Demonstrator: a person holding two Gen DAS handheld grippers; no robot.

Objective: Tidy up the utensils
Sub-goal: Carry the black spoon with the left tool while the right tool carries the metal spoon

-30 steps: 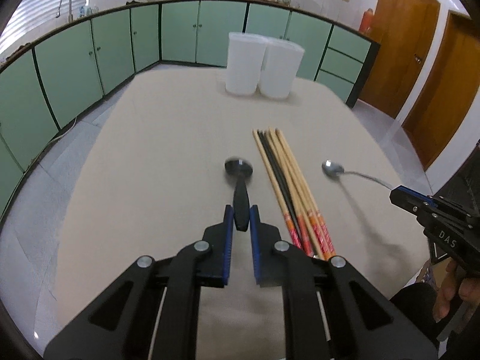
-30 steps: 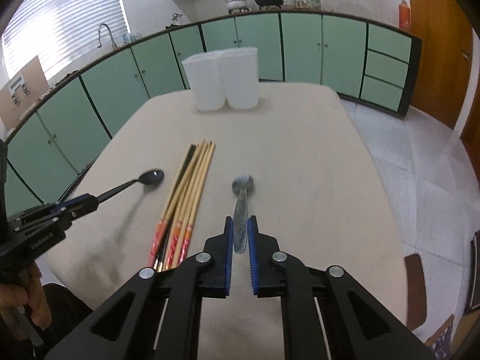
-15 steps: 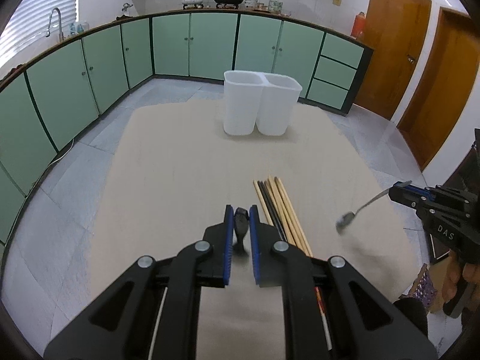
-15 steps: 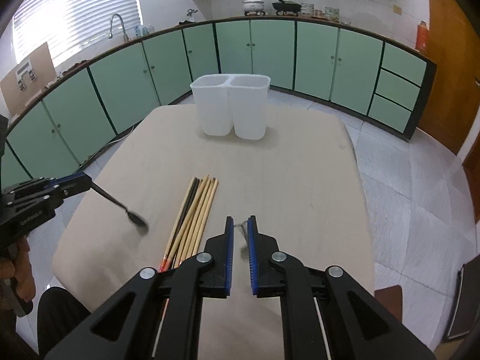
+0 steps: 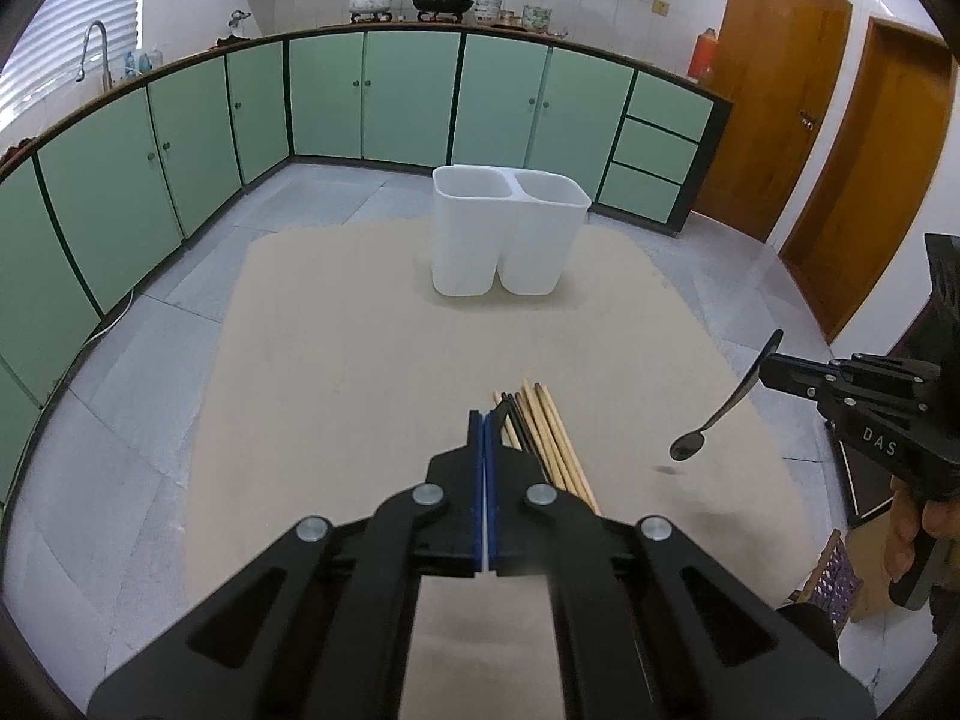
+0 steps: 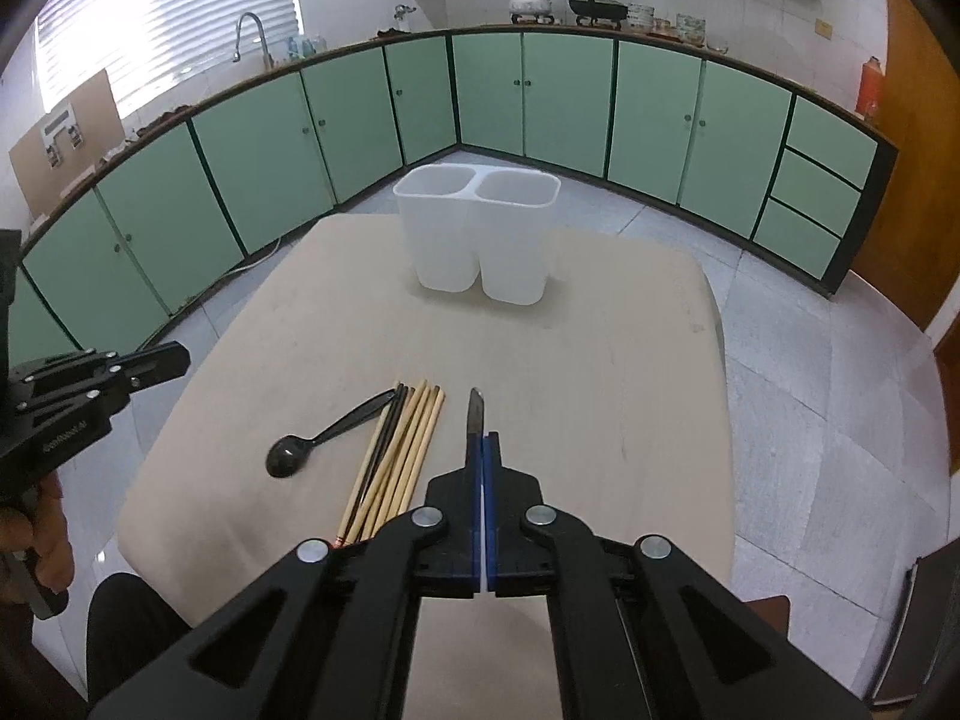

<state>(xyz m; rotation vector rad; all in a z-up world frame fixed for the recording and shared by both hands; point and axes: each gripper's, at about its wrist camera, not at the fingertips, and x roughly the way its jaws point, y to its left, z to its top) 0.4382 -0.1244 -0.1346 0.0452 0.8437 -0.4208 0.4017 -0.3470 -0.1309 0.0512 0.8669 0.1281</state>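
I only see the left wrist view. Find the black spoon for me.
Observer: The right wrist view shows the black spoon down on the table, left of the chopsticks, its handle end by their far tips.
Operator: Check my jaws from the side.
Observer: The left hand-held gripper is shut, just closed further, with nothing between its jaws; the spoon lies apart from it.
Operator: Check the right one.
Observer: The right hand-held gripper, just closed further, is shut on the metal spoon; its handle end pokes forward past the pads.
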